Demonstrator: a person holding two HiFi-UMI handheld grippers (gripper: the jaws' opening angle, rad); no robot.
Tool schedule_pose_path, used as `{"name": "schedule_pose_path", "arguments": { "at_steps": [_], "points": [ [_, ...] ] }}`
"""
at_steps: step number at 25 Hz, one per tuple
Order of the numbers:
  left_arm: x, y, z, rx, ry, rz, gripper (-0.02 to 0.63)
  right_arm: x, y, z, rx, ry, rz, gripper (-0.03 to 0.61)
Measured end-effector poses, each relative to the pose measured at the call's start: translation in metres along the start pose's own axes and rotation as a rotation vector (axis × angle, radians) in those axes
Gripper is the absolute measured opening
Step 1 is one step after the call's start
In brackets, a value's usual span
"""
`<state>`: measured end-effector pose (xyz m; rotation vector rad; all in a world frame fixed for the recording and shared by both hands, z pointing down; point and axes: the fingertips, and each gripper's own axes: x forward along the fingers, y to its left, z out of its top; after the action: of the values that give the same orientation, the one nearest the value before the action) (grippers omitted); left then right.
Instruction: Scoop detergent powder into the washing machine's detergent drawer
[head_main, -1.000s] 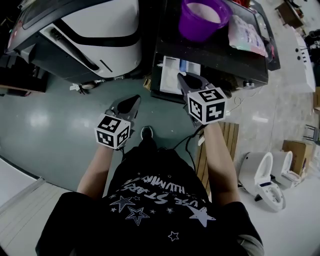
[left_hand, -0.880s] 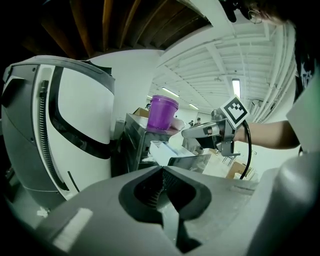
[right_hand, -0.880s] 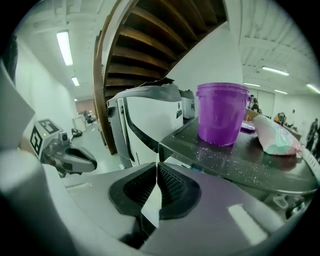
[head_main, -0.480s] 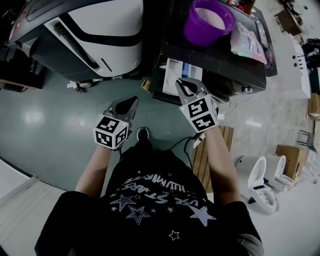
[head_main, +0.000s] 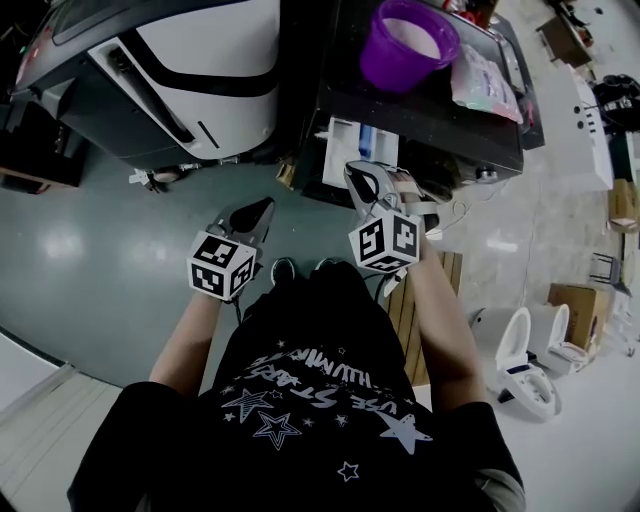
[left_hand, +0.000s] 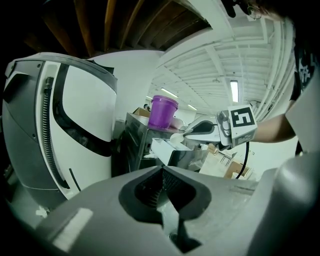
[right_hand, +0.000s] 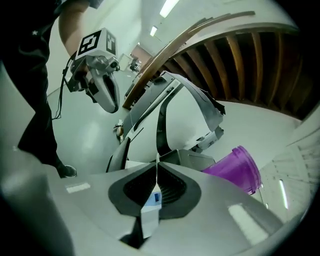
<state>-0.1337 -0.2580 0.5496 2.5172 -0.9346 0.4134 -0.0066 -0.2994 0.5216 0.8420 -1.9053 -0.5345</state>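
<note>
Beside a big white-and-black appliance (head_main: 190, 50) that is not in use, the black washing machine (head_main: 430, 115) is seen with its white detergent drawer (head_main: 345, 150) pulled out toward the person. A purple bucket (head_main: 405, 45) with pale powder inside is stood on the machine's top, well behind the drawer, with a pouch (head_main: 482, 72) just beside it. The task is judged about midway. The drawer is open, and a white scoop (left_hand: 177, 138) is in hand, its bowl held just above the drawer's open top in the left gripper view. It cannot be told whether powder is carried in the bowl or lies in the drawer. What is judged to be left is tipping the scoop, perhaps more scoops, and shutting the drawer. The right gripper (head_main: 358, 173) is held forward on an extended forearm. Its jaws are pointed at the drawer and clenched on the scoop's handle, which is seen as a thin white strip between the pads in the right gripper view. The left gripper (head_main: 262, 208) is held lower over the floor (head_main: 90, 250), apart from the machine and angled toward the drawer. Its jaws are pressed together with nothing between them.
</note>
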Motion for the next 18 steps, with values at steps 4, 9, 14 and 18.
{"name": "schedule_pose_path", "arguments": {
  "at_steps": [4, 9, 14, 18],
  "points": [
    [-0.001, -0.006, 0.001, 0.015, -0.001, -0.008, 0.000, -0.005, -0.013, 0.006, 0.118, -0.043, -0.029, 0.035],
    [-0.009, -0.007, 0.006, 0.008, -0.024, 0.018, 0.000, -0.012, -0.043, 0.006, 0.572, -0.166, -0.027, 0.035],
    [-0.019, -0.001, 0.016, -0.016, -0.054, 0.074, 0.000, -0.023, -0.073, -0.006, 1.050, -0.300, -0.021, 0.035],
    [-0.021, -0.010, 0.026, -0.013, -0.074, 0.099, 0.000, -0.042, -0.076, -0.010, 1.245, -0.375, 0.008, 0.035]
  ]
}}
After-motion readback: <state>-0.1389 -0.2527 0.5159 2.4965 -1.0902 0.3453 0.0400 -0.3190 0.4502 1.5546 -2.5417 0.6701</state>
